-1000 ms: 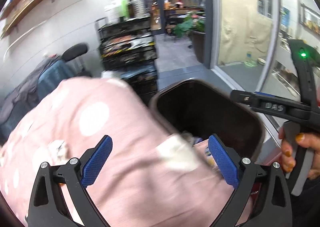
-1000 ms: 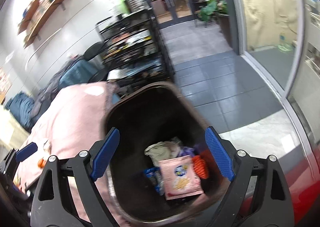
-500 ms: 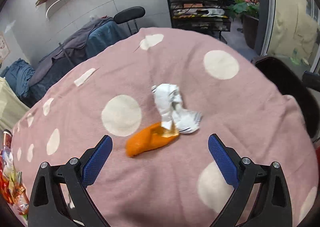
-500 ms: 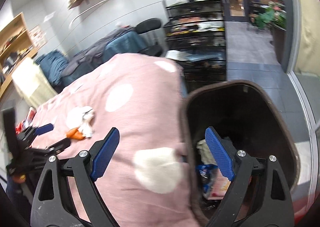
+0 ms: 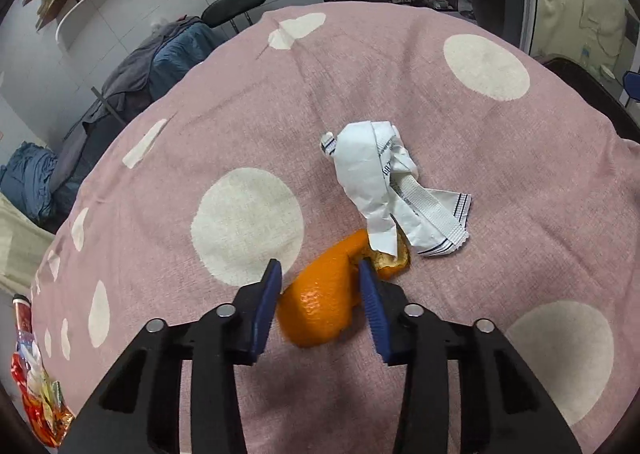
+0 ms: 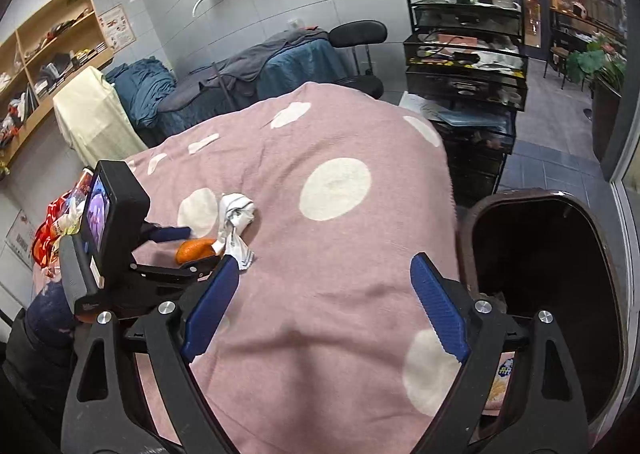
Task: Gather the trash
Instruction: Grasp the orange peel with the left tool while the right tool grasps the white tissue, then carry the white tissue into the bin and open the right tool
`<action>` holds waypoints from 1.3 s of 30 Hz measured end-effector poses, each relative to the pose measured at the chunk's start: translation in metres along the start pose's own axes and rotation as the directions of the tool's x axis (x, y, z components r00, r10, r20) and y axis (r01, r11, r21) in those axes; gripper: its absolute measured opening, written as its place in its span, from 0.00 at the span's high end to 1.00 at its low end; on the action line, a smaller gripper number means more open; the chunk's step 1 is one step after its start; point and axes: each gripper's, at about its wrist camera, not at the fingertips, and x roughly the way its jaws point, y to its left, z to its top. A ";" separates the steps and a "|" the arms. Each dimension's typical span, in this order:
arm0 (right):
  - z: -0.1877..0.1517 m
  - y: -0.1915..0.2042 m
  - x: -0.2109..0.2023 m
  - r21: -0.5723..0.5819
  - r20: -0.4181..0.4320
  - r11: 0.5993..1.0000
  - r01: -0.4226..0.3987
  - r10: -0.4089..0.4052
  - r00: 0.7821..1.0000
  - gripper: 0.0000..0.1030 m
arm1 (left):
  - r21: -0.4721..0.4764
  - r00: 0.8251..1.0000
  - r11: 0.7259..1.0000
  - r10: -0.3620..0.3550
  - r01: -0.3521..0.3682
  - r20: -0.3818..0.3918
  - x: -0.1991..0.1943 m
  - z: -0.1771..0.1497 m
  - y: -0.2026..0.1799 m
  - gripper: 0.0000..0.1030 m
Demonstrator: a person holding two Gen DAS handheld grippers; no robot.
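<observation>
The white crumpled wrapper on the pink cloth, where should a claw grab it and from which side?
Take the crumpled wrapper at its bunched upper body, where the folds stand proud of the polka-dot cloth, coming down from above with the fingers across its narrow width. Its flat lower tail lies on the orange peel, which sits between the left claw fingers, so gripping low would probably crowd them.

Orange peel (image 5: 320, 302), white crumpled wrapper (image 5: 384, 189), pink cloth (image 5: 400, 77) with cream dots.

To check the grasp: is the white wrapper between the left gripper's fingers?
No, the orange peel sits there; the white wrapper lies beyond the left gripper.
</observation>
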 end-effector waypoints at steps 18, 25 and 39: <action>0.031 0.095 0.115 -0.234 -0.256 0.968 -0.087 0.025 0.966 0.31 | -0.412 0.981 0.910 0.121 -0.048 0.155 -0.073 -0.056 0.055 0.77; 0.031 0.104 0.158 -0.247 -0.373 0.965 -0.082 -0.016 0.928 0.71 | -0.445 0.981 0.895 0.104 -0.020 0.166 -0.076 -0.060 0.055 0.77; 0.024 0.075 0.087 -0.181 -0.214 0.978 -0.107 0.067 0.975 0.84 | -0.443 0.976 0.896 0.066 0.035 0.209 -0.092 -0.057 0.033 0.77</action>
